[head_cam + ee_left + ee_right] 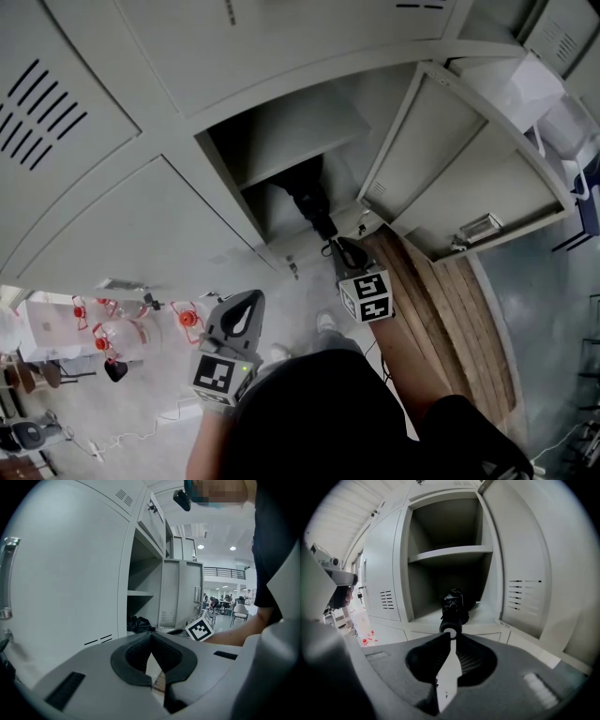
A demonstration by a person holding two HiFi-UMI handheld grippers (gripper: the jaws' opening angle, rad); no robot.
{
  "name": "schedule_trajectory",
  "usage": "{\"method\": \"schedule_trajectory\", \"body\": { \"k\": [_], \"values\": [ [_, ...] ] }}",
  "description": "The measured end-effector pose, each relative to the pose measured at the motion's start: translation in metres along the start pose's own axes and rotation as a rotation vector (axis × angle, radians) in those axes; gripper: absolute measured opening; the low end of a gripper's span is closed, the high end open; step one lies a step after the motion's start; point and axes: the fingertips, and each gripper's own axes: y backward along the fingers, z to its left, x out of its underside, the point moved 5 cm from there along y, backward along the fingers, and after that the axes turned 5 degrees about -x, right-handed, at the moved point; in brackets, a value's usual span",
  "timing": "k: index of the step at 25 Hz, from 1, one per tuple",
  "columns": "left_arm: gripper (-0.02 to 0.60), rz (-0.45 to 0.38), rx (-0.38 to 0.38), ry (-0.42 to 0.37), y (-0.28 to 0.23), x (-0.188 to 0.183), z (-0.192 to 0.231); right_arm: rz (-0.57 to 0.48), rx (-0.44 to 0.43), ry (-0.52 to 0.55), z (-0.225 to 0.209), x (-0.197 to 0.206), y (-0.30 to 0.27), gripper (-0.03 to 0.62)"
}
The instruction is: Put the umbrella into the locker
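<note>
I see umbrella [453, 607] lying on open locker [487, 617] floor, below shelf [450, 551] — right gripper [450, 636] jaws together, tips at handle end — left gripper [151, 635] jaws together, empty

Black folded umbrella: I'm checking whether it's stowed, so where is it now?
In the head view the black folded umbrella lies centre-frame inside the open grey metal locker, below its shelf, handle end towards the right gripper.
</note>
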Motion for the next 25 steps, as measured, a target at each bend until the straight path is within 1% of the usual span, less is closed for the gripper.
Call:
{"method": "schedule_trajectory", "body": {
  "k": [3,12,14,17,19,21,25],
  "values": [
    [0.008,0.004,-0.006,0.0,0.0,0.002,0.002,-0.003,-0.002,0.004,0.001,-0.004,-0.006,0.025],
    [0.008,0.029,-0.062,0.012,0.006,0.004,0.014,0.003,0.007,0.029,-0.003,-0.018,-0.03,0.025],
    [0.008,0.035,-0.075,0.015,0.007,0.004,0.016,0.015,0.012,0.057,-0.004,-0.024,-0.04,0.025],
    [0.008,0.019,-0.087,0.012,0.008,0.001,0.018,0.042,0.018,0.104,-0.003,-0.034,-0.055,0.025],
    [0.008,0.006,-0.09,0.011,0.009,0.0,0.019,0.056,0.015,0.114,-0.003,-0.039,-0.063,0.025],
    [0.008,0.01,-0.103,0.014,0.011,0.001,0.021,0.071,0.013,0.129,-0.003,-0.043,-0.071,0.025],
    [0.008,0.037,-0.122,0.029,0.013,0.006,0.024,0.133,0.021,0.229,-0.002,-0.053,-0.086,0.025]
  ]
}}
